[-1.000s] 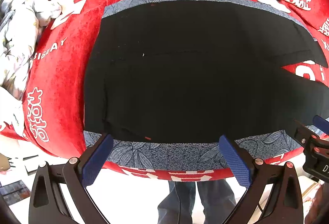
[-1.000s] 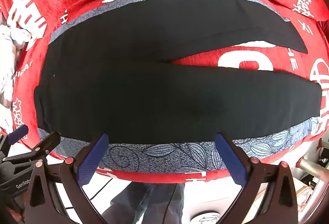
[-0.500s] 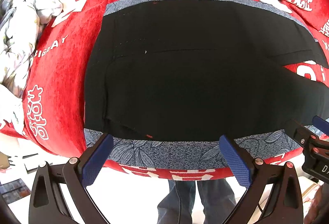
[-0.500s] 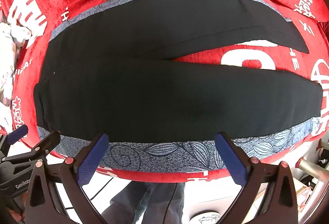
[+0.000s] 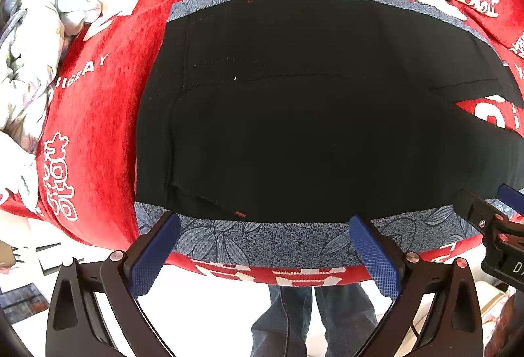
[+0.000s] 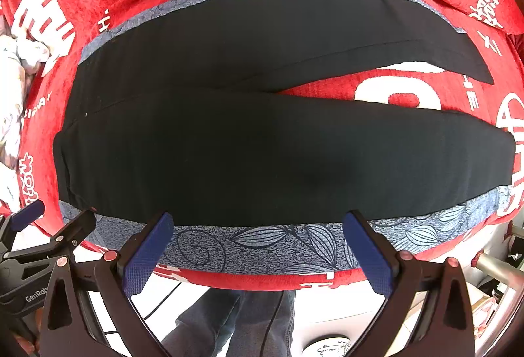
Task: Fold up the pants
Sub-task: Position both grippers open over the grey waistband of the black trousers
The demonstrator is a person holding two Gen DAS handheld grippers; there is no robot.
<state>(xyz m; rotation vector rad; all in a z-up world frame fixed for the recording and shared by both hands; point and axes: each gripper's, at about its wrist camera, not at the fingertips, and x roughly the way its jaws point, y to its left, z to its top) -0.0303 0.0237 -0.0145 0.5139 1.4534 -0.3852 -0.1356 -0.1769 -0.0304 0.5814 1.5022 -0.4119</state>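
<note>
Black pants lie flat on a blue-grey leaf-print mat over a red blanket. The waistband is at the left, the two legs spread apart to the right. My left gripper is open and empty, above the mat's near edge by the waist end. My right gripper is open and empty, above the near edge by the nearer leg. Each gripper shows at the edge of the other's view.
The red blanket with white lettering covers the table. A crumpled white floral cloth lies at the far left. The person's jeans-clad legs stand below the near table edge.
Both views have crept slightly toward the pants. Both grippers stay open and the pants have not moved.
</note>
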